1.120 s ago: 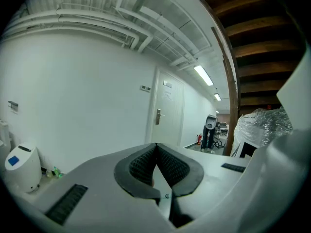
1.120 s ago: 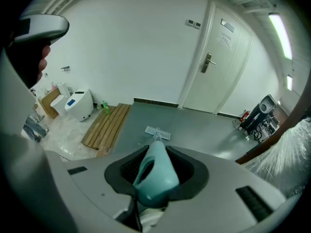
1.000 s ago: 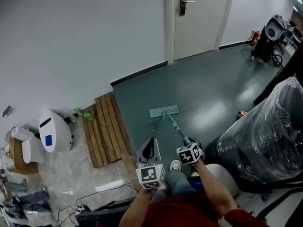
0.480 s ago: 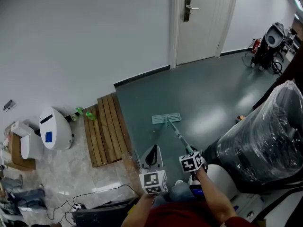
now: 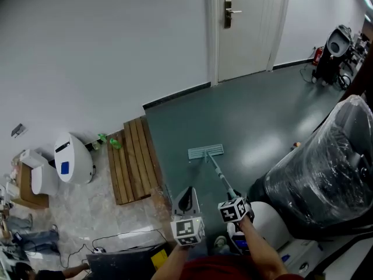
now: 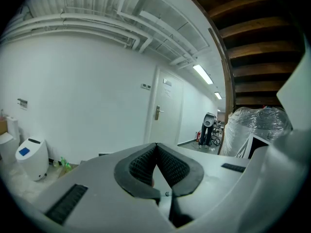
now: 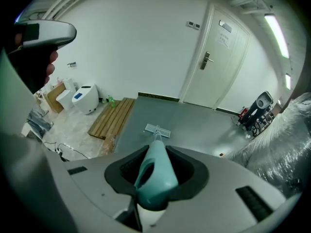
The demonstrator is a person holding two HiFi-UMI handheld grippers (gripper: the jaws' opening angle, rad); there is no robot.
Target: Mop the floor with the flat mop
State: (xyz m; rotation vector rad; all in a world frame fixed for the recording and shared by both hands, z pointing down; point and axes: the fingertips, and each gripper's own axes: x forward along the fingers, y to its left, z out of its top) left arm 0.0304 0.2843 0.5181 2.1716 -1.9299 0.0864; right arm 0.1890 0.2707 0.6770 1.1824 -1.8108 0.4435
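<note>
The flat mop's pale green head [image 5: 206, 151] lies on the dark green floor [image 5: 256, 115], and its pole [image 5: 219, 176] slants back toward me. My right gripper [image 5: 235, 209] is shut on the mop's teal handle [image 7: 154, 171]; in the right gripper view the mop head [image 7: 157, 129] lies straight ahead on the floor [image 7: 194, 125]. My left gripper [image 5: 187, 202] hangs just left of the handle, apart from it. It is shut with nothing between its ribbed pads [image 6: 146, 165].
A wooden slat pallet [image 5: 131, 158] lies left of the mop head. A white device [image 5: 72, 158] and boxes stand further left, cables [image 5: 125, 235] below. A plastic-wrapped bulk [image 5: 323, 168] fills the right. A white door [image 5: 245, 25] is in the far wall, with a machine [image 5: 335, 42] far right.
The mop head has slid slightly back toward me as the view shifted. Both grippers have dropped lower in the head view. The right gripper's hold on the handle is unchanged.
</note>
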